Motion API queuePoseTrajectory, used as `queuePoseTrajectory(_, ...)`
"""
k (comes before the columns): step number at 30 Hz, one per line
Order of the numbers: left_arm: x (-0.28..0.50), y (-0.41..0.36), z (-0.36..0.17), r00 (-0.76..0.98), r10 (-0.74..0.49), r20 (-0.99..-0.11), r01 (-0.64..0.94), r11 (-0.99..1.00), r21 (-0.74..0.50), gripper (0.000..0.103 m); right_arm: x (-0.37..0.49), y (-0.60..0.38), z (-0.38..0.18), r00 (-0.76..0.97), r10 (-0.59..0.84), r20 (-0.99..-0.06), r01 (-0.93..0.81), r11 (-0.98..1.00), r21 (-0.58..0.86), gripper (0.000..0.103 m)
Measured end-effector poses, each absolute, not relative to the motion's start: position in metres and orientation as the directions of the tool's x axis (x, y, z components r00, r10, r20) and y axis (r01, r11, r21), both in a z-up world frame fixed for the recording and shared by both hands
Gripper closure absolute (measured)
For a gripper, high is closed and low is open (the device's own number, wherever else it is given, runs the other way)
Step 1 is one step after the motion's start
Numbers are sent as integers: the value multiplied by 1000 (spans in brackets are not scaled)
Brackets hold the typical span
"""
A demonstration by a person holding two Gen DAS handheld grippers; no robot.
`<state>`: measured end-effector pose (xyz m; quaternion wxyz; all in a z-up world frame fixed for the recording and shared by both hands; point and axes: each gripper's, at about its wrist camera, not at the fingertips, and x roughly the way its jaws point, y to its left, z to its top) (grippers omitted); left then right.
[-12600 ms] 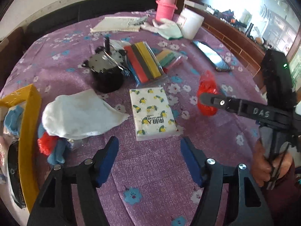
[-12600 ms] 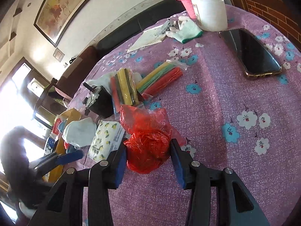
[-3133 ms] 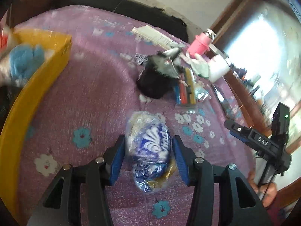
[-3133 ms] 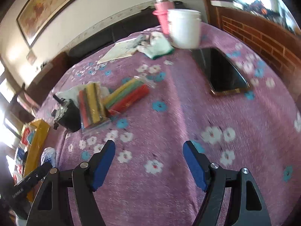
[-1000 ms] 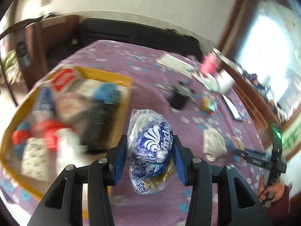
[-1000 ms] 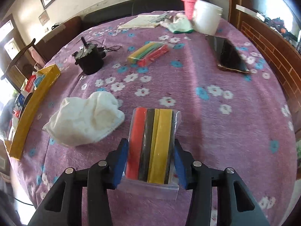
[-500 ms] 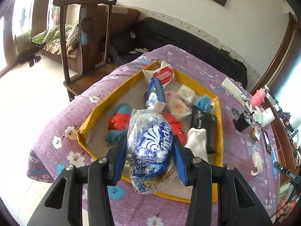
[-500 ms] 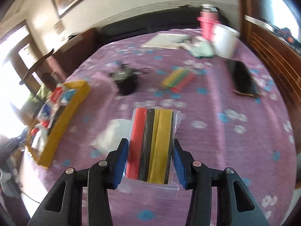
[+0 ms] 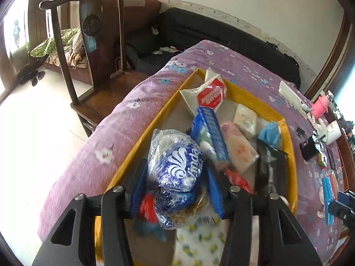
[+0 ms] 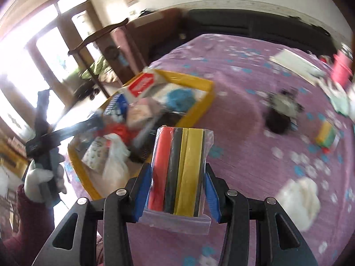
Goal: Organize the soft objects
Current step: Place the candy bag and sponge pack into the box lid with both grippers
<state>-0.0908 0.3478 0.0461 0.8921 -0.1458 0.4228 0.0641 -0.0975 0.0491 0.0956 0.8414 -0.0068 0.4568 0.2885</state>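
My left gripper (image 9: pixel 175 188) is shut on a blue and clear tissue pack (image 9: pixel 175 166) and holds it over the near left part of the yellow box (image 9: pixel 290 155), which is filled with several soft packs. My right gripper (image 10: pixel 177 188) is shut on a clear bag of red, black and yellow strips (image 10: pixel 177 170) and holds it above the purple tablecloth, just right of the yellow box (image 10: pixel 199 110). The left gripper (image 10: pixel 42 141) shows in the right wrist view at the box's left end. A white cloth (image 10: pixel 297 197) lies on the table at right.
A wooden chair (image 9: pixel 93 51) stands left of the table. A black pot (image 10: pixel 279 115), a second bag of coloured strips (image 10: pixel 326 135), a pink bottle (image 10: pixel 341 68) and papers (image 10: pixel 295 64) lie further along the table. A dark sofa (image 9: pixel 221 35) runs behind it.
My left gripper has dropped closer to the yellow box with the tissue pack. My right gripper has carried the strip bag leftwards, up to the box's right end.
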Motion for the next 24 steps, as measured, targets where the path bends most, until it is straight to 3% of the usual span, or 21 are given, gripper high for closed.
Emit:
queuePoseTrajectory(5, -89, 356, 44, 637, -89, -766, -215, 934, -287, 43, -75, 94, 95, 405, 464, -787, -522, 824, 217, 53)
queuePoseTrajectory(7, -101, 357, 51, 667, -115, -736, -198, 925, -324, 34, -63, 110, 94, 404, 453, -795, -529, 825, 202, 53)
queuePoseTrajectory(13, -151, 366, 76, 758, -89, -646, -192, 916, -352, 26, -16, 158, 86, 383, 437, -814, -535, 823, 191, 53)
queuePoseTrajectory(24, -193, 395, 72, 769, -22, -639, -273, 892, -360, 24, 54, 221, 55, 338, 385, -859, -514, 840, 174, 50)
